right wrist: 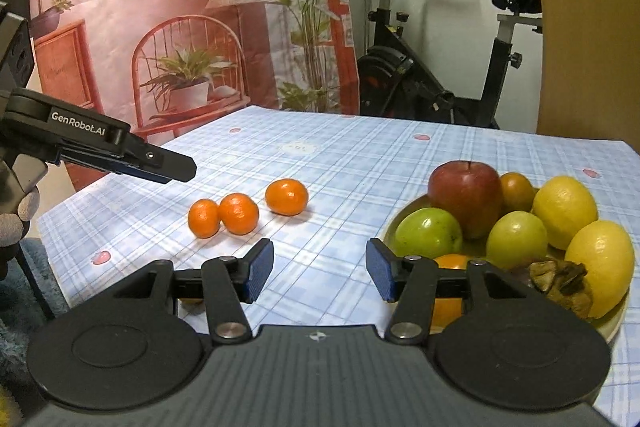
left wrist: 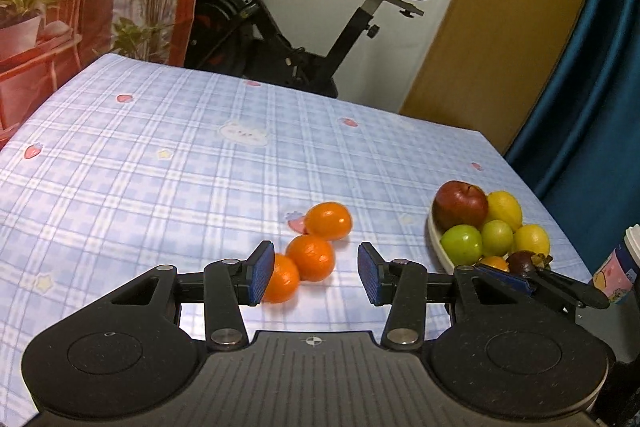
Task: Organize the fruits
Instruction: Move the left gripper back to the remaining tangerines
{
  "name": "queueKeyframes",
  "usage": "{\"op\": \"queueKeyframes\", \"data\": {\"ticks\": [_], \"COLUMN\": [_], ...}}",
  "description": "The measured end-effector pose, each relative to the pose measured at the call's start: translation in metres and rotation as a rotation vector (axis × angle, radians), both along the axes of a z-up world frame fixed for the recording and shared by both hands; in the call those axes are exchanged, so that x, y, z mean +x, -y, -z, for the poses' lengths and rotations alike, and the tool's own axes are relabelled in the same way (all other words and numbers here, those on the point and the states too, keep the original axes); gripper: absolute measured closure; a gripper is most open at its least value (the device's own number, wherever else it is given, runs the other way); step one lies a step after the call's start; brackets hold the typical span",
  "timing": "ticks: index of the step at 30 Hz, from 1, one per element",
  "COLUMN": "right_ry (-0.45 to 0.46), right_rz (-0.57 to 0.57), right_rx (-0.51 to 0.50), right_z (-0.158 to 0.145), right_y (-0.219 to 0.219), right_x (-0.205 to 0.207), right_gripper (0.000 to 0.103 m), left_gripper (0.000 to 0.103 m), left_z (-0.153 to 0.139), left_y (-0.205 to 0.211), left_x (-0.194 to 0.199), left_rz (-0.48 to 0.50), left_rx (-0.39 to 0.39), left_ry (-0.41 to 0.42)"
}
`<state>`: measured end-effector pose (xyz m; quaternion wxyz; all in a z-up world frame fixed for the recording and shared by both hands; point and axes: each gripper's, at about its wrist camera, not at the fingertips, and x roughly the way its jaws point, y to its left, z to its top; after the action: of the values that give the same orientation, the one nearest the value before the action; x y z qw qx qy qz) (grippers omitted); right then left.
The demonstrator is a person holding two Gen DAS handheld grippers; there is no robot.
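Three mandarins (right wrist: 204, 218) are sitting loose on the blue checked tablecloth (right wrist: 340, 163), lined up in a short diagonal row. The two on the left are touching each other; the third mandarin (right wrist: 286, 197) is lying just beside them, a little farther back.

The left gripper (left wrist: 316, 273) is hanging over that row with its blue pads apart and nothing pressed between them. From its own camera, the nearest mandarin (left wrist: 282, 279) is showing just behind the left pad (left wrist: 262, 273), partly hidden by it, and I cannot tell whether the pad is touching it. The middle mandarin (left wrist: 311, 257) is lying in the gap ahead of the fingers, clear of both pads. From the right wrist view, this gripper (right wrist: 176, 167) is reaching in from the left edge, its tip hovering above the cloth near the mandarins.

The right gripper (right wrist: 320, 273) is pointing at bare cloth between the mandarins and the plate (right wrist: 612, 323), its jaws standing apart and empty.

On the right, the plate is holding a heap of fruit: a red apple (right wrist: 466, 197), green fruits (right wrist: 428, 233), yellow lemons (right wrist: 564, 211), an orange fruit half hidden behind the right gripper's finger, and a dark, dried-looking fruit (right wrist: 560, 283) at the near edge.

An exercise bike (right wrist: 440, 67) is standing behind the table.
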<state>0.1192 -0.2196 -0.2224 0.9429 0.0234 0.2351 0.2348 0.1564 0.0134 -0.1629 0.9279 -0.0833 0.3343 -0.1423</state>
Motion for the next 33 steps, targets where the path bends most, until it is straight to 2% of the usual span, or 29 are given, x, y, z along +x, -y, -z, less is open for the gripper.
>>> {"op": "queueKeyframes", "data": {"ticks": [12, 18, 33], "right_ry": [-0.055, -0.062, -0.100], "right_rz": [-0.070, -0.115, -0.110], "right_rx": [0.026, 0.001, 0.000], "right_z": [0.000, 0.000, 0.004], "right_y": [-0.010, -0.023, -0.033], "right_x": [0.000, -0.002, 0.015], "right_gripper": [0.048, 0.048, 0.048], "left_gripper": [0.055, 0.055, 0.055], "left_z": [0.017, 0.018, 0.023], "left_y": [-0.018, -0.019, -0.020], "left_x": [-0.016, -0.018, -0.011], "left_rz": [0.007, 0.008, 0.001], "left_rx": [-0.006, -0.015, -0.013], "left_ry": [-0.054, -0.049, -0.030]}}
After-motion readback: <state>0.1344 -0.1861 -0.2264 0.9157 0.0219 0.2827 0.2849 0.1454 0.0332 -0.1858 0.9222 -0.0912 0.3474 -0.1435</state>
